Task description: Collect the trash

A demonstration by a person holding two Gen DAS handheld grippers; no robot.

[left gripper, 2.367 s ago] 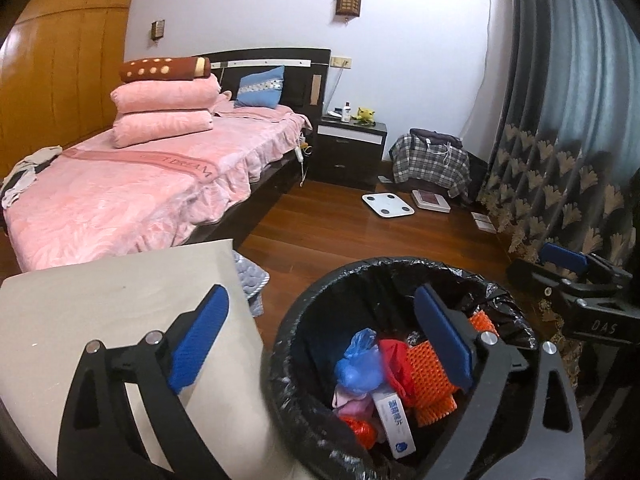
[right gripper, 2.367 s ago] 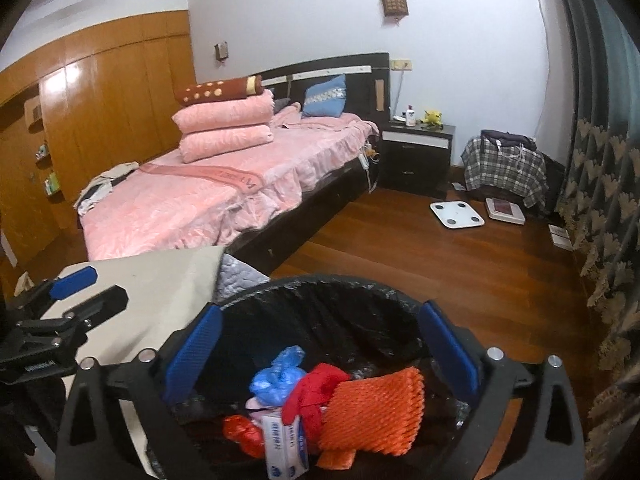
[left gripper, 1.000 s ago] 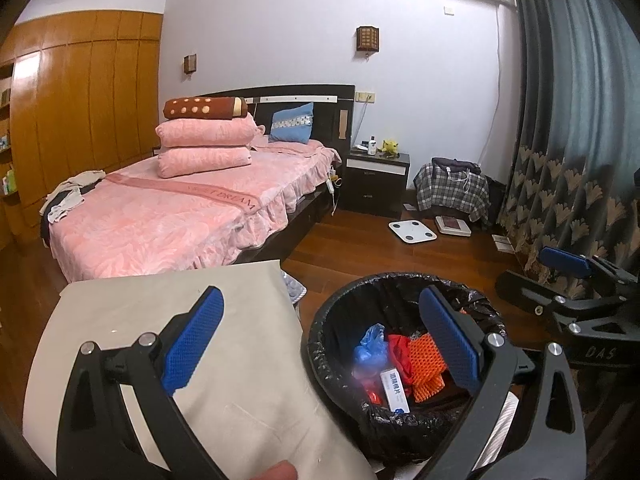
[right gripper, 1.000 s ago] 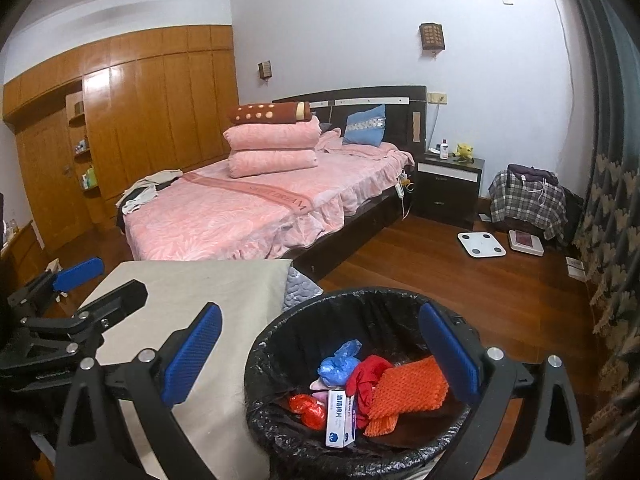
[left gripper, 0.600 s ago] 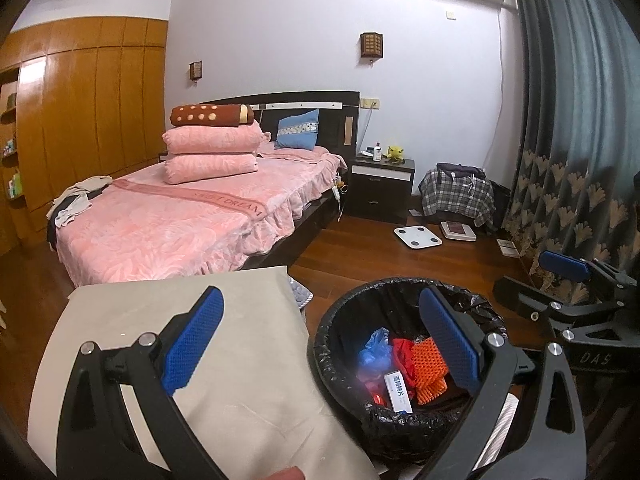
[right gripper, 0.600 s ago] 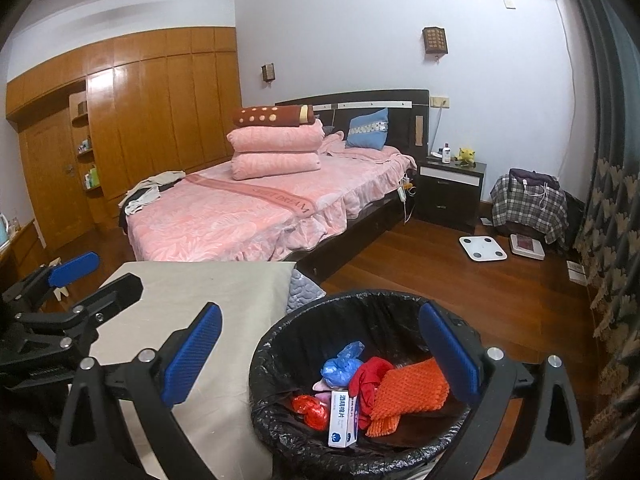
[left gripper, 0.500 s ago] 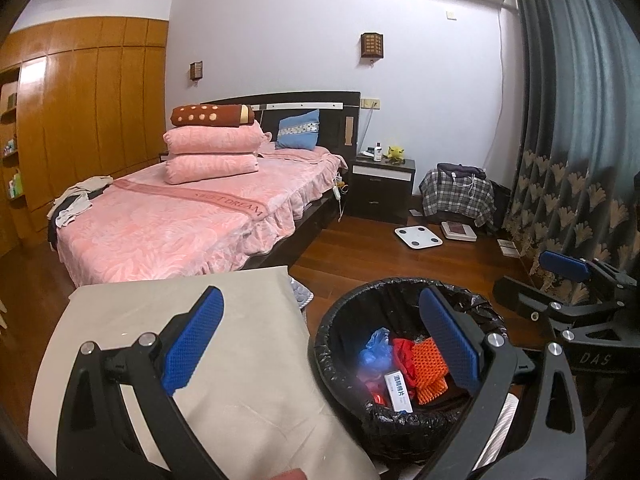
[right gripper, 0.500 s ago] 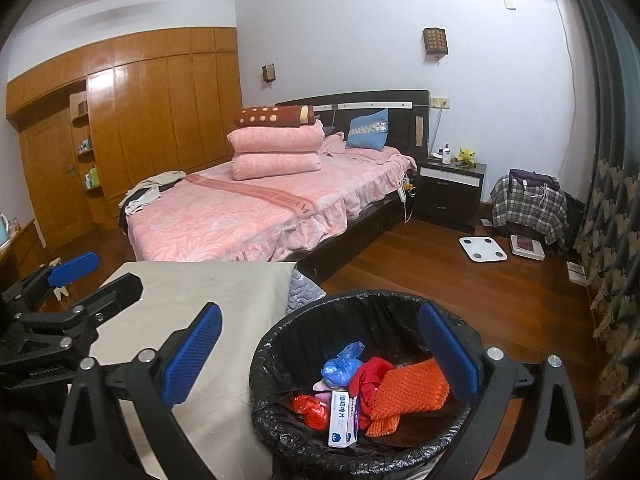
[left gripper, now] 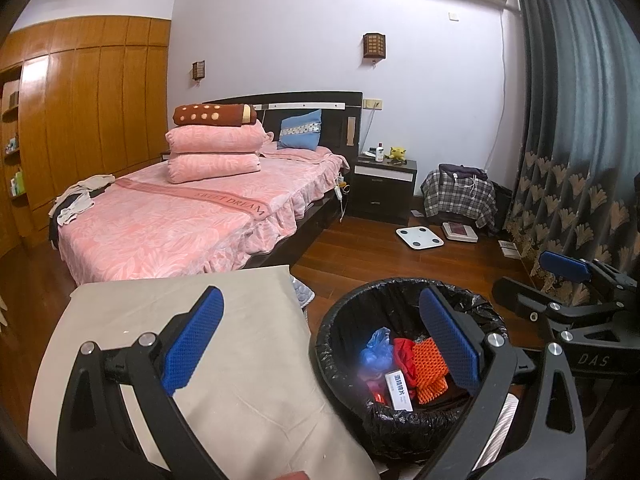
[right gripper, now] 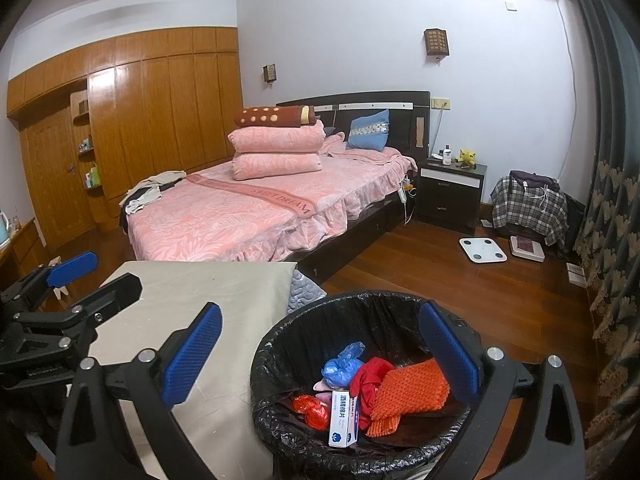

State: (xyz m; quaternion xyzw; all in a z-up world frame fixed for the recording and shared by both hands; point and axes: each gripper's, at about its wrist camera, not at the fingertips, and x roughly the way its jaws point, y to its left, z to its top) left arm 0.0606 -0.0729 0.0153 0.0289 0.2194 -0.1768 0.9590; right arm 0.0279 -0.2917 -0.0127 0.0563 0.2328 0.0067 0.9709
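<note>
Filling the frame's far side, pink-quilted bed [right gripper: 256, 216]; beige cloth-covered table [right gripper: 224, 304]; round black-bagged trash bin [right gripper: 288, 360] beside the table's right edge, holding orange mesh [right gripper: 408, 394], white box [right gripper: 340, 418]. Left gripper [left gripper: 320, 344], right gripper [right gripper: 320, 352] spread wide, empty.

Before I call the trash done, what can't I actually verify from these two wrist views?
- Bin bottom: both views, covered by the orange net and the white box.
- Table near edge: cut off by the frame, partly behind the left gripper fingers.
- Floor behind the bed: hidden by it.
- Nightstand items: too small.
</note>
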